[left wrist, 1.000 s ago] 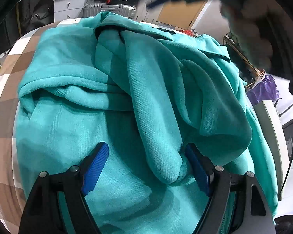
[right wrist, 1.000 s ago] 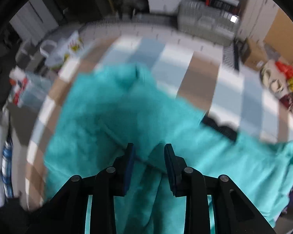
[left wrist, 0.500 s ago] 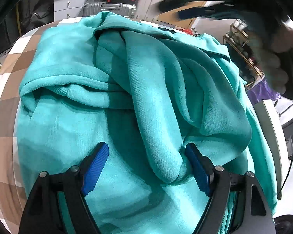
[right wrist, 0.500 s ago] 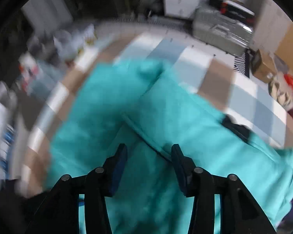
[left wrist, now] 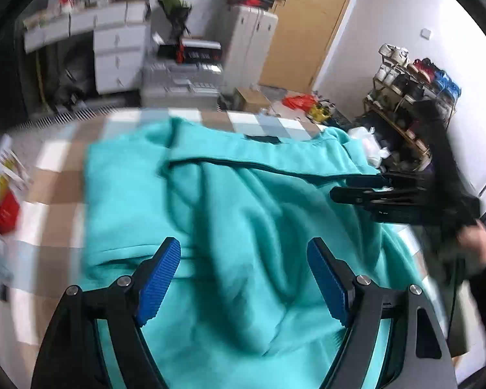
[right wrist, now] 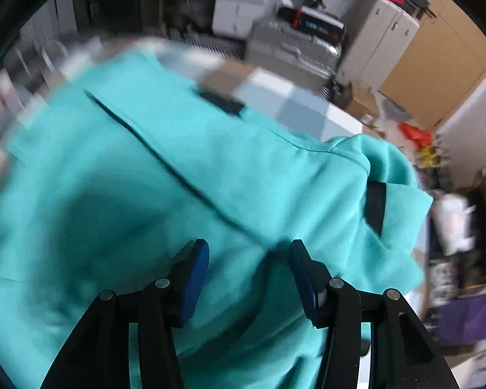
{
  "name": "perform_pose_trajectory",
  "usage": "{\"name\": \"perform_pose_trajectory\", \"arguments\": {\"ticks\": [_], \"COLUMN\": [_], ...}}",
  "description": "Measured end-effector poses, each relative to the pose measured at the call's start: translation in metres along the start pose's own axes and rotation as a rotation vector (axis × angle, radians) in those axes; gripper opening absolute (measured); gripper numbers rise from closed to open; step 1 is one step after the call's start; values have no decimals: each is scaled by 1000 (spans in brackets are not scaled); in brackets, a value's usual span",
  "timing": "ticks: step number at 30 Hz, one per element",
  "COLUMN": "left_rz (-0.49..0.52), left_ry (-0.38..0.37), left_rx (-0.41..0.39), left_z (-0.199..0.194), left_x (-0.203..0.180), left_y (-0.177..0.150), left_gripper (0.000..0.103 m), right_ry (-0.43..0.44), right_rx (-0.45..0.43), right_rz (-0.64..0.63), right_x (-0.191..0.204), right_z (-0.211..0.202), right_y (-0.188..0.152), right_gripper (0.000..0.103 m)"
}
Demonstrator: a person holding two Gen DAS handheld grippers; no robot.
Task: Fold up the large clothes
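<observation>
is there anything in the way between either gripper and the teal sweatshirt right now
Nothing visible. The left gripper is open directly over the teal sweatshirt, and the right gripper is open with only the fabric between its pads. The checkered surface lies under it.

Left gripper [left wrist: 243,278] is spread wide with nothing between its blue pads; right gripper [left wrist: 356,186], out at 3 o'clock, is parted too.

we're pulling the left gripper [left wrist: 244,278] back off the teal garment [left wrist: 230,201], so the fold between its pads is gone. the right gripper [right wrist: 248,280] is widening its jaws and swinging over to the garment's right edge.
</observation>
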State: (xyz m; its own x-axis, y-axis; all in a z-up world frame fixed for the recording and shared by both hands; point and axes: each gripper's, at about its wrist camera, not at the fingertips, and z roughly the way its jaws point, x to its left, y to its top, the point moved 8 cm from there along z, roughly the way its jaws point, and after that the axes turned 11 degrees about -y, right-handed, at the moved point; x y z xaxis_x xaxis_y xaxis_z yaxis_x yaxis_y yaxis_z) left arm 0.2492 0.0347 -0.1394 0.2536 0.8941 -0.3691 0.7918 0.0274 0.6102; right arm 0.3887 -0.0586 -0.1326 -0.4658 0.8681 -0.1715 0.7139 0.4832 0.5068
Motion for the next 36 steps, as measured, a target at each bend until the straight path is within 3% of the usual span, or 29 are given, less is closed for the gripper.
{"name": "perform_pose_trajectory", "arguments": {"ticks": [1,3,5,6,7,8,10,12,15,16,17,18,19,21,22,23,24,26,28,31,36], "left_rz": [-9,-22,-37,-9,36,40,-16,-27,66,88,109,97,61,-33,-2,34,41,18,-16,-22,-10], "left_ry": [12,98,155,174,195,194,165,117,156,183,232,274,280,245,253,277,291,287,259,218,267], "left_rx": [51,137,227,213,204,215,208,162,53,50,71,84,112,171,140,147,163,196,195,174,165], "left_z": [18,44,70,73,73,71,58,40,6,4,8,15,22,47,47,46,45,30,7,-32,-84], "left_x": [1,10,20,20,16,16,17,11,13,18,30,46,58,79,77,70,67,59,49,30,10], "left_y": [-3,-16,-34,-35,-35,-35,-30,-16,15,17,19,17,9,-9,-10,-12,-13,-15,-18,-28,-62], "left_gripper": [77,77,78,82,83,82,82,82,82,83,83,83,83,82,83,83,83,82,82,82,82], "right_ry": [85,130,140,115,85,48,57,125,72,38,-13,-60,-105,-116,-100,-94,-98,-83,-55,14,166], "right_rx": [-38,-72,1,87,99,16,42,43,-90,-118,-133,-133,-102,20,104,109,75,115,89,-20,-220], "right_rz": [60,66,-16,-46,-57,-82,-96,-19,99,128,153,164,189,217,232,224,203,230,269,315,374], "right_x": [6,23,50,62,68,73,75,57,11,-7,-24,-37,-51,-67,-66,-65,-62,-60,-58,-50,-5], "right_z": [-20,-33,-19,2,11,1,-10,-31,-67,-68,-70,-65,-55,-20,-1,10,3,-14,-35,-98,-204], "right_y": [4,3,-16,-36,-51,-50,-49,-42,-25,-18,-15,-15,-19,-33,-50,-54,-53,-59,-65,-81,-130], "right_gripper": [49,51,51,53,53,52,52,47,51,55,69,75,75,71,71,72,72,72,71,70,75]}}
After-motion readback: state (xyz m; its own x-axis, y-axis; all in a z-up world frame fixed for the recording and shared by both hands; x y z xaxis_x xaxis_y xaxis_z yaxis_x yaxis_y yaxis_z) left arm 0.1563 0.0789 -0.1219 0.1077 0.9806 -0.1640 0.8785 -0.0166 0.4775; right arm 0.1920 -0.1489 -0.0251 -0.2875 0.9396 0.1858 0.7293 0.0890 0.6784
